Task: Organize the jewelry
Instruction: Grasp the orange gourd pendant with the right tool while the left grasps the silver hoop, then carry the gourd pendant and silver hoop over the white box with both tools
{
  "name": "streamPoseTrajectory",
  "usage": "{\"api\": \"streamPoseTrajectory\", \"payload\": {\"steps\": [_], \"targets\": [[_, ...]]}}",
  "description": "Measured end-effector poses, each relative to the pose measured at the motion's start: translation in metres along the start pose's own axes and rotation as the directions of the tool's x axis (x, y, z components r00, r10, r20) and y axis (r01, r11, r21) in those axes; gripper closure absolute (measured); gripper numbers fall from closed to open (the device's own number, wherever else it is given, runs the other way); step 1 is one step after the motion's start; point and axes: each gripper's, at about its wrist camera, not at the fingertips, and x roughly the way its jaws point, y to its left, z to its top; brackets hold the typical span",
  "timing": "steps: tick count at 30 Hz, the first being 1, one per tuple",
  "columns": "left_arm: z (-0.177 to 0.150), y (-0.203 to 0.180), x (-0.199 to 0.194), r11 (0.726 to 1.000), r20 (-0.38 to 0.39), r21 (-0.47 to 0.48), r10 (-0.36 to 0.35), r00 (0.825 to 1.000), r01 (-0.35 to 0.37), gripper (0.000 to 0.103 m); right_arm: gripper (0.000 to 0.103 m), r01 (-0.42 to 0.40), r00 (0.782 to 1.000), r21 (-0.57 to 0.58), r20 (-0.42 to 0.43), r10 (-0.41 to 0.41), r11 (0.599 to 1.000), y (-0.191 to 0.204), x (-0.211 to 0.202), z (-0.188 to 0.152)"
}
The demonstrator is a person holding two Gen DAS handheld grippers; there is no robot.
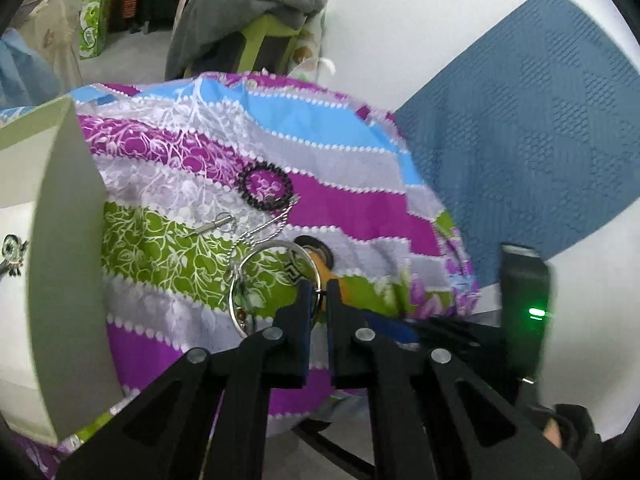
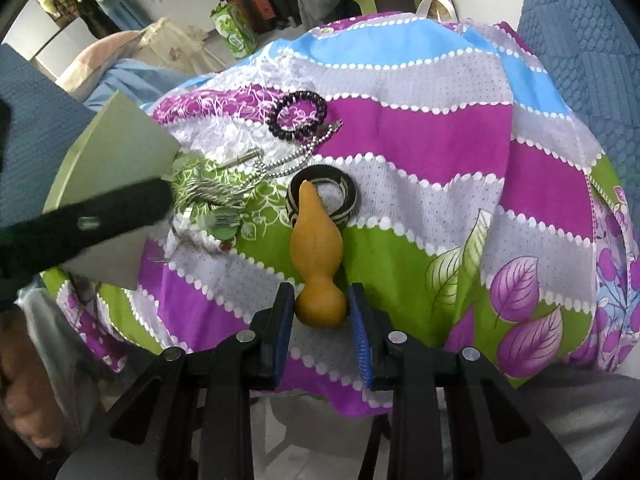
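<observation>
Jewelry lies on a striped, patterned cloth (image 2: 420, 140). My left gripper (image 1: 319, 292) is shut on a silver bangle (image 1: 240, 280), gripping its right rim. A silver chain (image 1: 264, 228), a black bead bracelet (image 1: 265, 186) and a small metal pin (image 1: 210, 226) lie beyond it. My right gripper (image 2: 322, 300) stands around the round end of a yellow gourd ornament (image 2: 316, 252), its jaws a little apart from it. The gourd's tip rests on a black-and-white patterned bangle (image 2: 344, 196). The bead bracelet (image 2: 298, 114) and chain (image 2: 296, 156) also show in the right wrist view.
An open pale green box lid (image 1: 60, 240) stands at the left, with a small trinket (image 1: 12, 254) inside the white box. It also shows in the right wrist view (image 2: 120, 148). A blue quilted surface (image 1: 520, 140) lies to the right. Bags and a chair stand behind.
</observation>
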Motion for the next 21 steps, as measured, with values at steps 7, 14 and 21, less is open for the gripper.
{"api": "streamPoseTrajectory", "payload": {"steps": [7,14,21], "targets": [[-0.007,-0.004,-0.033,0.999,0.043,-0.001,-0.053,0.998,0.053,0.097,0.069,0.013,0.999,-0.013,0.034,-0.013,1.0,0.005,0.0,0.011],[-0.011,0.006,-0.05,0.997,0.067,-0.032,-0.072,0.995,0.074,0.097,0.076,0.062,0.998,-0.125,0.004,-0.062,0.99,0.023,0.021,0.019],[-0.004,0.01,-0.077,0.991,0.118,-0.055,-0.113,0.987,0.12,0.097,0.077,0.071,0.995,-0.065,0.072,-0.067,0.995,0.019,0.0,0.02]]}}
